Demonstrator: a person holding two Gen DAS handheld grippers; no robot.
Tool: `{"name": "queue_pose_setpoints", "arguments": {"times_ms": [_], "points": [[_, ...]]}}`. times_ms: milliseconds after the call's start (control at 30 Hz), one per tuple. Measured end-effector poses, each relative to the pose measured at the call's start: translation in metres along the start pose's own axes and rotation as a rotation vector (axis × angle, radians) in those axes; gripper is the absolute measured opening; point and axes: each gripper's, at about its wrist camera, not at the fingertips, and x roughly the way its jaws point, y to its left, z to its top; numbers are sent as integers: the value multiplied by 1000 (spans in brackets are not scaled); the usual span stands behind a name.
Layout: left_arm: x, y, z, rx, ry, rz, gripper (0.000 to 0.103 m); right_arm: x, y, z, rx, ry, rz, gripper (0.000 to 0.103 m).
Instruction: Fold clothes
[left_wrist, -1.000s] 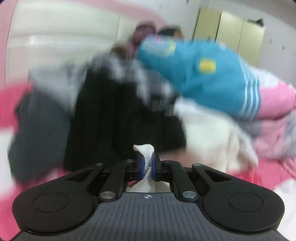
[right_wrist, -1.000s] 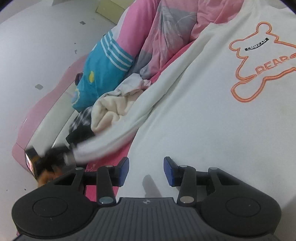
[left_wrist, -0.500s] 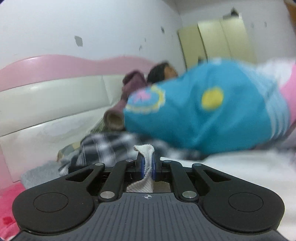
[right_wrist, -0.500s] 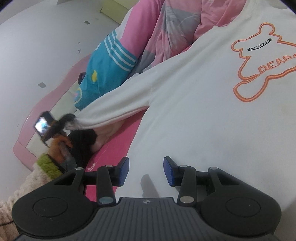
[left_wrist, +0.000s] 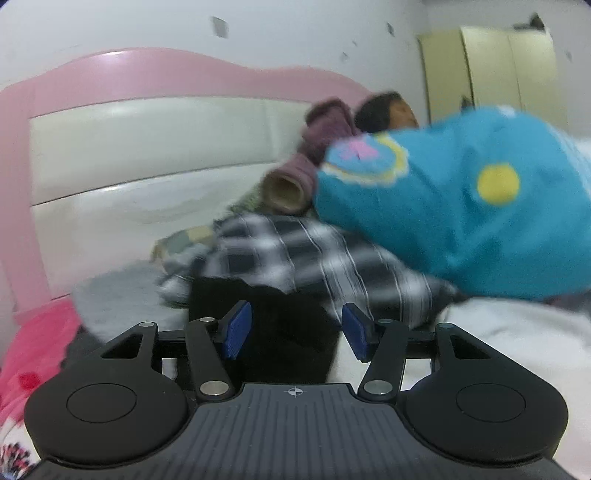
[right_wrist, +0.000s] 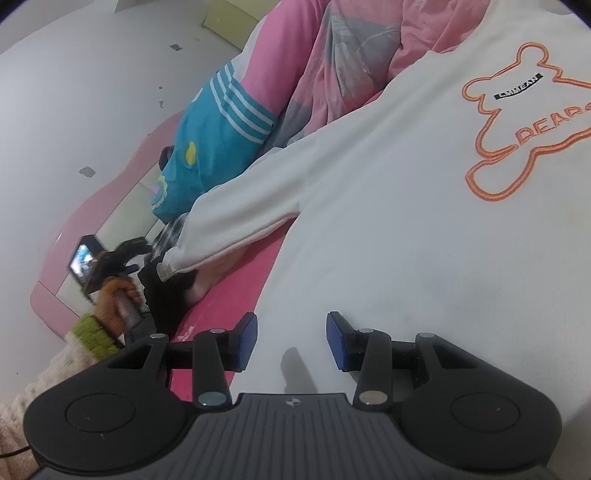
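Lying flat on the bed, the white sweatshirt (right_wrist: 388, 221) has its sleeve stretched toward the headboard edge; left gripper (left_wrist: 295, 330) jaws have just spread, empty, releasing the cuff; right gripper (right_wrist: 291, 341) hovers with jaws apart.

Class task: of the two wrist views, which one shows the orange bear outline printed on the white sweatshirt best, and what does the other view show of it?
The right wrist view. The orange bear outline lies sharp on the white sweatshirt, cut only at the picture's edge. The left wrist view shows none of the print, only blurred white cloth at lower right.
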Motion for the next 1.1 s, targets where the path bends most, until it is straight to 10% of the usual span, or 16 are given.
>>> {"name": "queue_pose_setpoints", "arguments": {"times_ms": [200, 400, 533, 700, 833, 1100], "points": [[-90, -64, -27, 140, 33, -410, 54, -2, 1, 1, 16, -5, 2, 44], [-129, -177, -84, 192, 263, -796, 42, -31, 18, 12, 6, -36, -10, 45], [-103, -228, -110, 173, 414, -820, 39, -62, 32, 46, -80, -68, -76, 45], [-88, -240, -131, 102, 412, -794, 38, -57, 31, 127, -182, -70, -156, 45], [-83, -226, -138, 10, 411, -827, 38, 4, 23, 199, -227, -59, -256, 44], [-75, -222, -138, -57, 417, -857, 39, 180, -18, 265, -391, 228, -543, 41]]}}
